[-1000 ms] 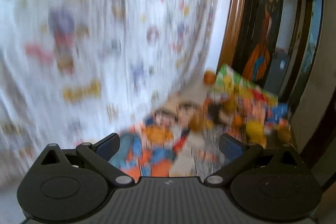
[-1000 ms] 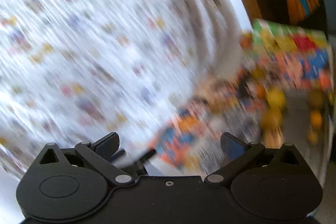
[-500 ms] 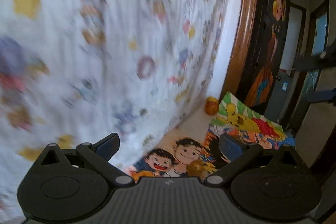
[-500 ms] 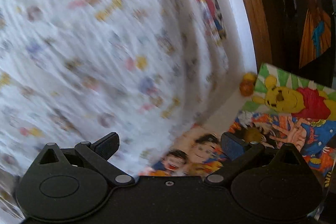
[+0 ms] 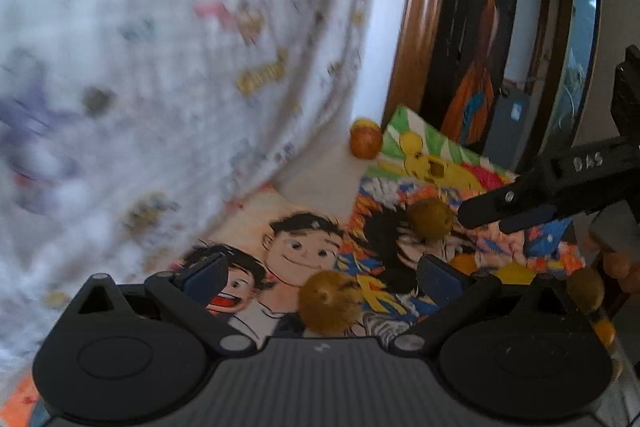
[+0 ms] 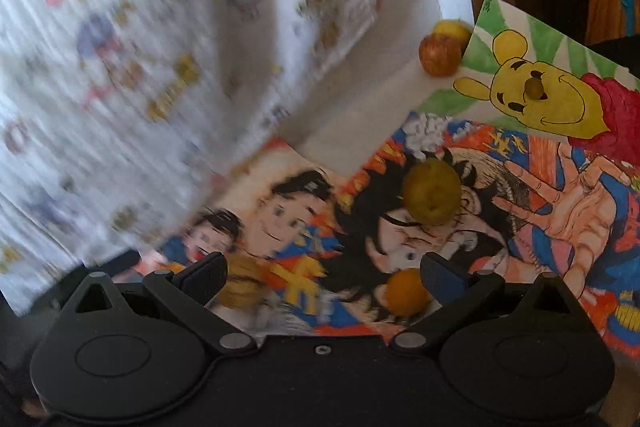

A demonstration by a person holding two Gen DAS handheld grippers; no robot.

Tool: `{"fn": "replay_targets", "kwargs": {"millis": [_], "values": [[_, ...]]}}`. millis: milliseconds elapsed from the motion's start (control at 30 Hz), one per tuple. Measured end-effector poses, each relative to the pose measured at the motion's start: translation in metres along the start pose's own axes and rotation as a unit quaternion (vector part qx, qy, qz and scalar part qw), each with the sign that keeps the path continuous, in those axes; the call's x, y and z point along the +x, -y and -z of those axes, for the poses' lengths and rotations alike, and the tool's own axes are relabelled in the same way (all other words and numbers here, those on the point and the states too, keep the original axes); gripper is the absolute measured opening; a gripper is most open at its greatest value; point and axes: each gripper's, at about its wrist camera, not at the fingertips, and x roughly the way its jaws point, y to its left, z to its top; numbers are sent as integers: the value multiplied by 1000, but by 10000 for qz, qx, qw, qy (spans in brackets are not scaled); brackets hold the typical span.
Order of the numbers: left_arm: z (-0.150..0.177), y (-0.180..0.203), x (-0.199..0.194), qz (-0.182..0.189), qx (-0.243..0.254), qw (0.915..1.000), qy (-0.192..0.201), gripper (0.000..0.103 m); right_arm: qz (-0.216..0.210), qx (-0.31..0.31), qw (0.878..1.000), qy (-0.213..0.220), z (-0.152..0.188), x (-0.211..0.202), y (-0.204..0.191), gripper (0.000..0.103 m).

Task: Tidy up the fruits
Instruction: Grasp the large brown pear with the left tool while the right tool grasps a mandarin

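The left gripper point(image 5: 320, 273) has its jaws spread wide with nothing between the pads, and the right gripper point(image 6: 322, 269) is likewise parted and empty. Both hover above a set of colourful cartoon drawings on paper sheets point(image 6: 520, 195) laid flat, which serve as the landmark here. A round brownish-green fruit point(image 6: 431, 191) sits on the middle drawing, on the dark-haired figure. Nearer the right gripper than that fruit, a small orange fruit point(image 6: 406, 291) rests on the same sheet, just beside the right finger. A blurred yellowish-brown fruit point(image 5: 330, 301) lies on the drawings at the near edge, between the left gripper's fingers in the left wrist view. At the far corner of the drawings, just off the yellow bear sheet, a reddish-orange apple-like fruit point(image 6: 439, 55) touches a yellow fruit point(image 6: 452, 28) behind it. A white patterned cloth point(image 5: 168, 59), blurred, hangs along the left side of the drawings.
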Motion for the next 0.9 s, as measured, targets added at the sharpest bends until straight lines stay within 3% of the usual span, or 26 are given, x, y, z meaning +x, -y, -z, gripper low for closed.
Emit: {"fn": "replay_targets", "kwargs": {"millis": [267,467,767,900], "values": [[19,4,38,66,141,9993,-339,103,57,-614,9979,-193,11,30,28,102],[20,2,51,54,55,9988,-480,103,282,-1573,9868,-268,21,38,22,100],[20,6,61,92,109,9985,-533,94,534,-2276,9714,-422,33,51,15,82],[21,13,64,128,247,9979,-581,84,494,-2388,9689,-426,37,55,14,73]]}}
